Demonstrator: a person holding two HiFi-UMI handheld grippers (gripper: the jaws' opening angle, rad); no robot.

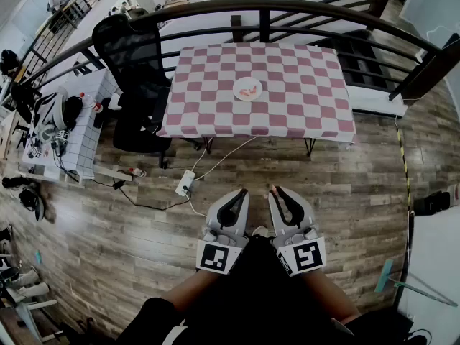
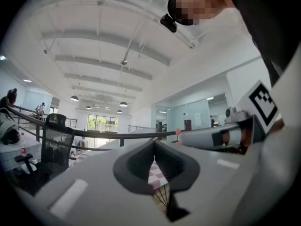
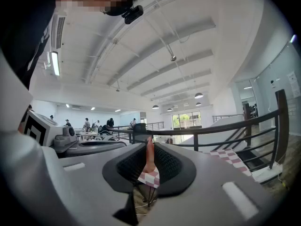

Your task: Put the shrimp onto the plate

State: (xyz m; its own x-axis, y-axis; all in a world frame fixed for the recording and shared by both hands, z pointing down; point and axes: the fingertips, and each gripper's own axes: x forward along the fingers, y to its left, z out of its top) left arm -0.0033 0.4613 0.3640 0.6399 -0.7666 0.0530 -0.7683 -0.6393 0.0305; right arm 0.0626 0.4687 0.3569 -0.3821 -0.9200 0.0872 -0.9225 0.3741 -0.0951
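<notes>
pink-and-white checked cloth table cover [image 1: 259, 113], matt | brown wooden plank floor [image 1: 108, 243], slight sheen | dark metal railing [image 1: 287, 7], smooth | right gripper [image 1: 276, 191], matt grey plastic shell

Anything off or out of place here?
Nothing looks spilled or damaged. The right gripper pinches a shrimp well short of the checkered table, whose plate already holds pink pieces. A power strip and its cables lie loose on the floor in front of the table.

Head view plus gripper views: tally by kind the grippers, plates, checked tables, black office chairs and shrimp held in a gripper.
grippers: 2 (left gripper, right gripper)
plate: 1
checked table: 1
black office chair: 1
shrimp held in the right gripper: 1
Total: 6
</notes>
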